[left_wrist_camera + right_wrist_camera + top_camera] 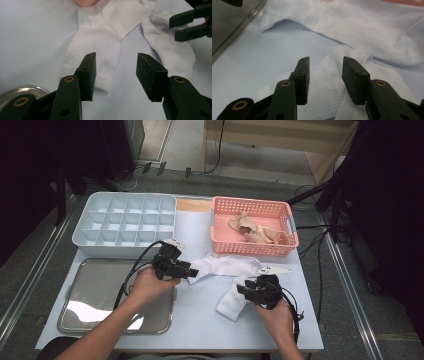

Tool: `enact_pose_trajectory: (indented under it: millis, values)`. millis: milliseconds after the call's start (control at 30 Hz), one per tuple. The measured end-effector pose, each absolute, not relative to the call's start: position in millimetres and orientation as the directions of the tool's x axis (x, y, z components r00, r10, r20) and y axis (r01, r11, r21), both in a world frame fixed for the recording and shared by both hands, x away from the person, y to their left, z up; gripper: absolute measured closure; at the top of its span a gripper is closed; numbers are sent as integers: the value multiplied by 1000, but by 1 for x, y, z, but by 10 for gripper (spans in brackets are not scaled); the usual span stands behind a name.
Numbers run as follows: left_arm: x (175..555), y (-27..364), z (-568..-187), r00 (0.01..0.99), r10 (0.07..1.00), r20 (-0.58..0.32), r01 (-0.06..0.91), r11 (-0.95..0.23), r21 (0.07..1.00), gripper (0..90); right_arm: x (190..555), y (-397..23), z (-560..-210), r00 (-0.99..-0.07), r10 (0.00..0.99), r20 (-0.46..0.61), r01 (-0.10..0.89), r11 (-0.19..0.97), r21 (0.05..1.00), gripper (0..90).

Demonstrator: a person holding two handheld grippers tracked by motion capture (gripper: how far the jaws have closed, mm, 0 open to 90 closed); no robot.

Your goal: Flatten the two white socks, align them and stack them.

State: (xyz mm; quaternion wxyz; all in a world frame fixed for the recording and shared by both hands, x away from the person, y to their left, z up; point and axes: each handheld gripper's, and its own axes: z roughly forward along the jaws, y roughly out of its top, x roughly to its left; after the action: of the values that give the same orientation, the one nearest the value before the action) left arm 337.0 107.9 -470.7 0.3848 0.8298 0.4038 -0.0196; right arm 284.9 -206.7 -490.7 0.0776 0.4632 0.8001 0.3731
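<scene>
- Socks: two white ones, upper sock [220,266] and lower sock [232,301], flat on the table [200,320], just before the pink basket [218,242].
- Pink basket: beige socks [257,231] inside.
- Compartment tray [80,237], metal tray [90,285]: bare.
- Left tool [192,271]: wide, gripping nothing, over upper sock's cuff.
- Right tool [241,290]: wide, gripping nothing, over lower sock.

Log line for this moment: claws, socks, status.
left claw: open, over upper white sock | right claw: open, over lower white sock | socks: flat on table, unheld
</scene>
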Motion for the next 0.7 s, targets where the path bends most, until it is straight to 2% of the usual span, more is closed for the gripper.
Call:
enact_pose_trajectory:
  millis: [233, 467, 567, 667, 700]
  values:
    - [338, 107, -472, 669, 656, -349, 689, -371, 623, 513, 283, -199, -503, -581, 800, 151, 669, 363, 649, 516]
    - [338, 106, -473, 672, 654, -347, 687, -378, 620, 513, 283, -195, -509, -581, 804, 126, 675, 390, 626, 494]
    - [338, 106, -474, 671, 656, -344, 688, -379, 619, 513, 282, -193, -510, -582, 806, 105, 668, 401, 626, 524]
    - [338, 106, -474, 669, 659, -345, 689, -375, 620, 513, 281, -191, -512, -582, 811, 59, 650, 420, 633, 594]
    - [338, 106, -474, 668, 659, -345, 689, -374, 621, 513, 280, -190, -512, -582, 812, 44, 643, 427, 636, 641]
